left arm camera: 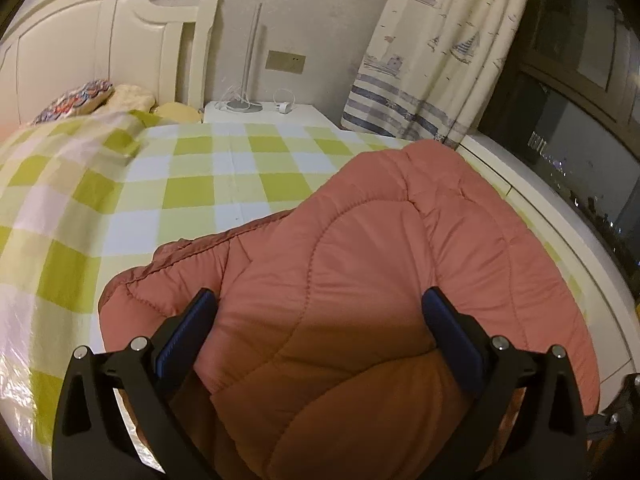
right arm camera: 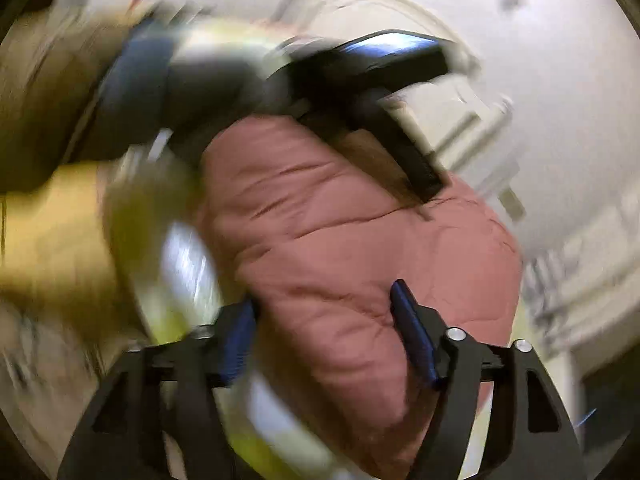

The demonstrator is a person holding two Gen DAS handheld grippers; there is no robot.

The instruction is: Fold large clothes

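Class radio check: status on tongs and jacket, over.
Left tongs wide, astride jacket. Right tongs open, jacket between. Jacket on bed. Nothing blocking.

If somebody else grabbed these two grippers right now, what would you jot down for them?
Left gripper: jaws wide, puffy pink quilted jacket bulging between them; a grip is not clear.
Right gripper: picture blurred, jaws apart over the same jacket, apparently not pinching it.
The jacket lies bunched on the green-checked bed cover, near the window-side edge.
Done: seemingly partly folded over.
Left: flatten it and finish the folds.
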